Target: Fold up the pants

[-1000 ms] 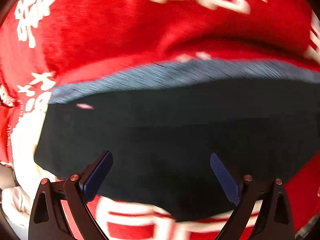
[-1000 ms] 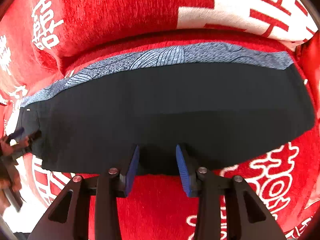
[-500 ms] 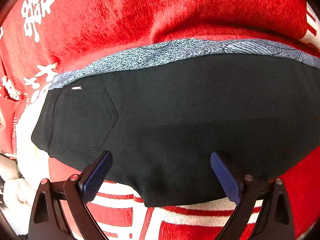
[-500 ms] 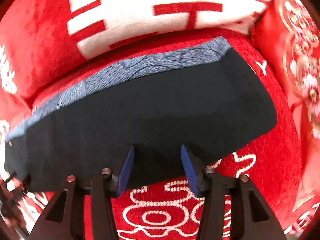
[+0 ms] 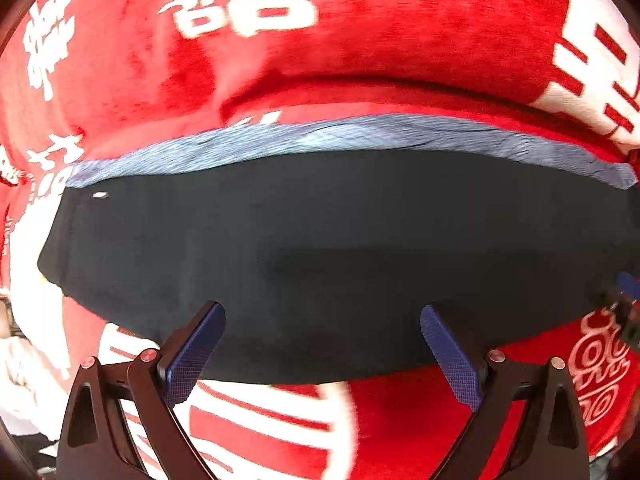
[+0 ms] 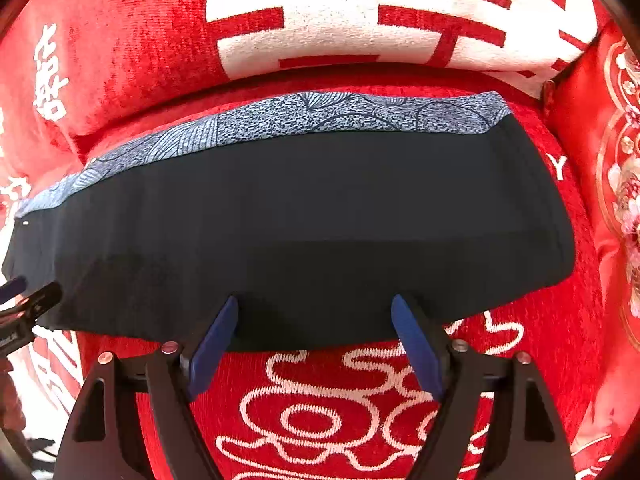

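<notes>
The black pants [image 5: 340,248] lie flat in a long band on the red seat cover, with a blue-grey patterned strip [image 5: 340,136] along the far edge; they also show in the right wrist view [image 6: 304,224]. My left gripper [image 5: 322,320] is open and empty, its blue pads at the pants' near edge. My right gripper [image 6: 314,312] is open and empty at the near edge, closer to the pants' right end. The left gripper's tip [image 6: 24,300] shows at the far left of the right wrist view. The right gripper's tip [image 5: 624,296] shows at the right edge of the left wrist view.
The red seat cover [image 6: 360,400] with white characters lies under the pants. A red-and-white back cushion [image 6: 360,12] rises behind them. An embroidered red cushion [image 6: 616,200] stands at the right. White cloth [image 5: 24,376] lies at the left.
My right gripper has opened wider and shifted left along the pants' near edge. My left gripper has stayed open and moved right along the pants.
</notes>
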Motion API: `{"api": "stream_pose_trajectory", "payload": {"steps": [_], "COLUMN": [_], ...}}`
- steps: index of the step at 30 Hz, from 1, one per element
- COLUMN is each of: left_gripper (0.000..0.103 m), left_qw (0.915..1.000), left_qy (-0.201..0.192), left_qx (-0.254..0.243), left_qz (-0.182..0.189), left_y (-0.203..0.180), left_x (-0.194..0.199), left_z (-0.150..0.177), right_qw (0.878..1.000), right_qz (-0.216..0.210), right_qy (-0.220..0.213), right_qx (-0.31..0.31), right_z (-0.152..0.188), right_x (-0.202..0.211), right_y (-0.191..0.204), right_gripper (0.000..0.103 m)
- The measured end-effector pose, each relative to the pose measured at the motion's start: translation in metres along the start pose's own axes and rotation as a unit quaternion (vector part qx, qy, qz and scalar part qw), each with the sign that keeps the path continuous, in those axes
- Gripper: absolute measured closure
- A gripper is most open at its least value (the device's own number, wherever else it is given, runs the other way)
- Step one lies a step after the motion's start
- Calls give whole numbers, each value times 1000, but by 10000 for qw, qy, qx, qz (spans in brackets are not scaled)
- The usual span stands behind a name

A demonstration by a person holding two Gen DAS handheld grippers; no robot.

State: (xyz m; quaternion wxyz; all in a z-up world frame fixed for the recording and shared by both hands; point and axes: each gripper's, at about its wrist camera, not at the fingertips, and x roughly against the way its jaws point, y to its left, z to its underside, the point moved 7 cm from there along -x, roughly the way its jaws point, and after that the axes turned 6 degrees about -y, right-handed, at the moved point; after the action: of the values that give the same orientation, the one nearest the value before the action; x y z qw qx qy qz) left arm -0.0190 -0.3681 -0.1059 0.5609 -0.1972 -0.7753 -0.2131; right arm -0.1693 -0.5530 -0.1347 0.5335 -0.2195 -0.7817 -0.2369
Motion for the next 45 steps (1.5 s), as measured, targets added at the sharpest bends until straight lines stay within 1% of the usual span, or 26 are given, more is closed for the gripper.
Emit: {"api": "stream_pose_trajectory", "payload": {"steps": [2,3,5,7,11,16,17,18,25,31,35,39,45], "left_gripper": [4,4,4,4,4,1,1,1,1,1,1,1,1], "left_qw": [10000,9999,9993,9995,9993,9988,9988,9988,9989,9988,9984,9978,9977], "left_qy": [15,103,317,251,311,297,299,306,325,316,339,346,345], "left_qx": [-52,-110,-190,-150,-143,-203,-183,-158,-114,-107,-149,-222,-213], "left_qz": [73,58,-82,-127,-157,-339,-350,-351,-326,-371,-417,-521,-544], "left_y": [-16,-22,-29,-30,-26,-27,-37,-38,-34,-34,-35,-38,-40], "left_x": [-5,-11,-23,-25,-28,-28,-26,-26,-32,-33,-32,-31,-30], "left_z": [-3,-1,2,1,-1,-5,-4,-4,-2,-2,-3,-5,-5], "right_qw": [10000,10000,9999,9998,9993,9985,9984,9984,9981,9977,9978,9966,9910], "right_qz": [-60,-79,-131,-189,-364,-489,-501,-505,-555,-583,-562,-585,-811], "right_qy": [-23,-32,-43,-42,-22,-32,-39,-42,-57,-90,-37,86,200], "right_qx": [22,31,37,16,-112,-236,-241,-239,-276,-341,-344,-565,-1045], "right_z": [4,3,7,9,7,3,3,3,2,1,2,2,12], "right_x": [4,3,7,12,14,18,19,20,17,19,19,26,39], "right_y": [-2,-2,-4,-5,-12,-19,-20,-19,-22,-24,-24,-27,-36], "right_gripper": [21,21,21,21,20,20,20,20,20,20,20,20,20]}}
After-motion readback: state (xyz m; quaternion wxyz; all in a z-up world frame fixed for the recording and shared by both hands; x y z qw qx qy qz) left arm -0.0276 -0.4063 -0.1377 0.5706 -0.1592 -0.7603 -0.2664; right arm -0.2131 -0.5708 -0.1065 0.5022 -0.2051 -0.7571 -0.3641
